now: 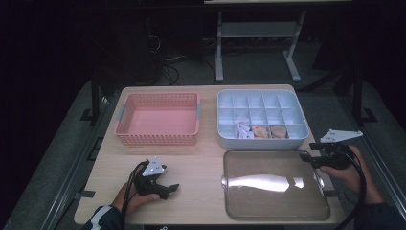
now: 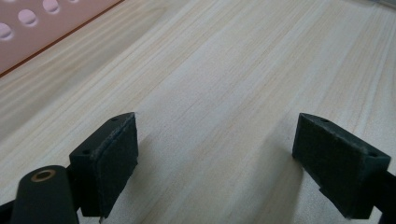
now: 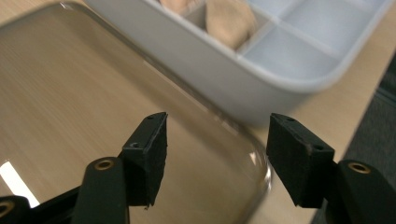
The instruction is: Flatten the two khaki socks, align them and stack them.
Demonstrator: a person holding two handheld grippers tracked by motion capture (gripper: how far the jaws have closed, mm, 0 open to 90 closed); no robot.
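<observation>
Lying flat on the pale wooden table (image 1: 201, 167), the clear rectangular plastic lid (image 1: 275, 184) sits just in front of the grey divided plastic organiser box (image 1: 261, 117), with the pink perforated basket (image 1: 158, 120) to its left. The right gripper (image 3: 217, 154) hovers released at the lid's far right corner; it should straddle the rim squarely before pinching. The left gripper (image 2: 215, 158) rests released on bare wood.

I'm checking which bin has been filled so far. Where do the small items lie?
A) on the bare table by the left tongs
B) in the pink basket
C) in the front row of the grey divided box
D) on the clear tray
C: the small items sit in front-row compartments of the grey divided box.
</observation>
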